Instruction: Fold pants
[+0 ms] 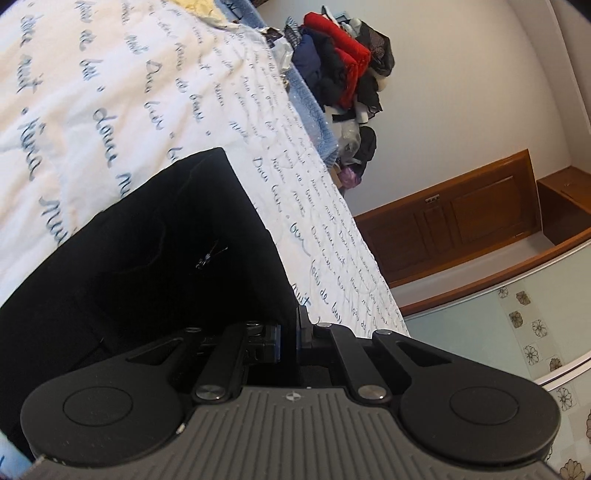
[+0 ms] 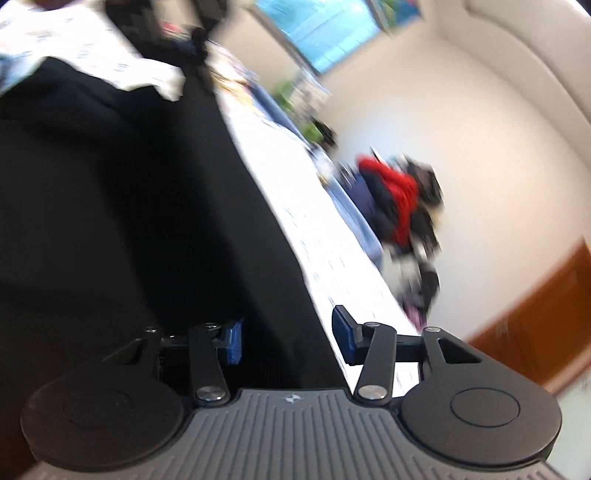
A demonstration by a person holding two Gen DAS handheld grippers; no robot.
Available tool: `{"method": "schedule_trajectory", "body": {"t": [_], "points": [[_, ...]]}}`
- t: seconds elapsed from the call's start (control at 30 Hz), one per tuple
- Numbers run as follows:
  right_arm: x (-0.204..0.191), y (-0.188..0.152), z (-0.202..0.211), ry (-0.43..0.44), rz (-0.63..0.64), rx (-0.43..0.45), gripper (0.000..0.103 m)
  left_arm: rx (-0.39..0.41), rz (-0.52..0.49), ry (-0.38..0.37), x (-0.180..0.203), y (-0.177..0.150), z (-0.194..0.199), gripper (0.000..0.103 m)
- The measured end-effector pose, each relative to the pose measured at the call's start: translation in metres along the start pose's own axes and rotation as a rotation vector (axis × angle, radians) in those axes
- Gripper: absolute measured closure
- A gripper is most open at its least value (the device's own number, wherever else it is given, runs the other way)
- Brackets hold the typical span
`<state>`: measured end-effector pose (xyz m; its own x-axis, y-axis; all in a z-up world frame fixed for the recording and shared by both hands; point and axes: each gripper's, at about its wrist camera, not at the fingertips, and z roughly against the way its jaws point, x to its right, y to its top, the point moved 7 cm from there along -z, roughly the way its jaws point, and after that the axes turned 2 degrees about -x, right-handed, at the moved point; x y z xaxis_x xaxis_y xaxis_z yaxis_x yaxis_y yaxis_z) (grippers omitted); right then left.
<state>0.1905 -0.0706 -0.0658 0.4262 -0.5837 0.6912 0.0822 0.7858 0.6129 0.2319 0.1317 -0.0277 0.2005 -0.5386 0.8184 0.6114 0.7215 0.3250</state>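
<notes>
Pants [image 1: 159, 240] black, lying on the quilt [image 1: 110, 92], pinched at the near right edge by the left gripper [image 1: 287, 338]. Blue pads [image 1: 275, 339] drawn close together with a thin fold of black cloth between them; jaws closed on the pants. Square corner of the folded cloth pointing far into the quilt, straight right edge running back toward the fingers. Small thread or tag showing on the cloth near the middle.

Right gripper [image 2: 288, 338] parted, jaws standing well apart. Left pad [image 2: 234, 341] against the black pants [image 2: 129, 221]; right pad [image 2: 341, 332] over the white quilt [image 2: 332, 258], off the cloth. Edge of the pants passing between the two pads, not pressed by them. View blurred, detail hard to read.

Beyond the fingers, white quilt printed with blue handwriting, spreading far and left. Blue blanket [image 1: 314, 110] along its far right border. Clothes pile [image 1: 343, 70] past that, red and black garments heaped against the wall [image 1: 480, 92]. Same pile [image 2: 402, 199] seen blurred from the right wrist. Wooden panel [image 1: 454, 218] low on the right, tiled surface with flower motifs [image 1: 524, 332] nearer. Bright blue window [image 2: 332, 33] at the far top in the right wrist view.
</notes>
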Motion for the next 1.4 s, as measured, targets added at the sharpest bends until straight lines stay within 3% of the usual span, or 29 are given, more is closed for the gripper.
{"method": "schedule_trajectory", "body": {"t": [0.07,0.13,0.2,0.23,0.3,0.43,0.5,0.53,0.57,0.6,1.0,1.4], "points": [[0.014,-0.011,-0.007,-0.039,-0.032,-0.048,0.057,-0.002,0.011,-0.005,-0.004,-0.002,0.002,0.094],[0.023,-0.021,-0.012,-0.048,-0.064,-0.077,0.064,-0.004,0.018,-0.01,-0.007,-0.003,0.003,0.094],[0.026,-0.026,-0.013,-0.058,-0.063,-0.095,0.093,-0.008,0.019,-0.009,-0.009,-0.005,0.001,0.094],[0.024,-0.026,-0.015,-0.067,-0.042,-0.101,0.095,-0.012,0.026,-0.01,-0.011,-0.004,0.0,0.094],[0.016,-0.023,-0.015,-0.066,-0.009,-0.097,0.096,-0.017,0.053,-0.021,-0.018,-0.001,-0.002,0.092],[0.011,-0.018,-0.011,-0.045,0.011,-0.081,0.097,0.033,0.092,0.003,-0.027,0.01,-0.005,0.074],[0.01,-0.018,-0.002,-0.032,0.013,-0.076,0.097,0.06,0.086,0.026,-0.03,0.014,-0.006,0.074],[0.008,-0.018,0.0,-0.026,0.018,-0.075,0.097,0.066,0.084,0.035,-0.032,0.015,-0.006,0.075],[0.006,-0.018,0.004,-0.024,0.025,-0.076,0.097,0.063,0.084,0.037,-0.033,0.014,-0.005,0.087],[0.003,-0.018,0.007,-0.019,0.029,-0.076,0.097,0.056,0.084,0.036,-0.034,0.014,-0.005,0.093],[-0.018,-0.016,0.066,0.077,0.03,-0.051,0.097,0.006,-0.007,0.023,-0.039,0.001,0.048,0.094],[-0.058,-0.019,0.102,0.204,0.074,-0.062,0.097,-0.01,-0.04,0.12,-0.072,-0.015,0.078,0.094]]}}
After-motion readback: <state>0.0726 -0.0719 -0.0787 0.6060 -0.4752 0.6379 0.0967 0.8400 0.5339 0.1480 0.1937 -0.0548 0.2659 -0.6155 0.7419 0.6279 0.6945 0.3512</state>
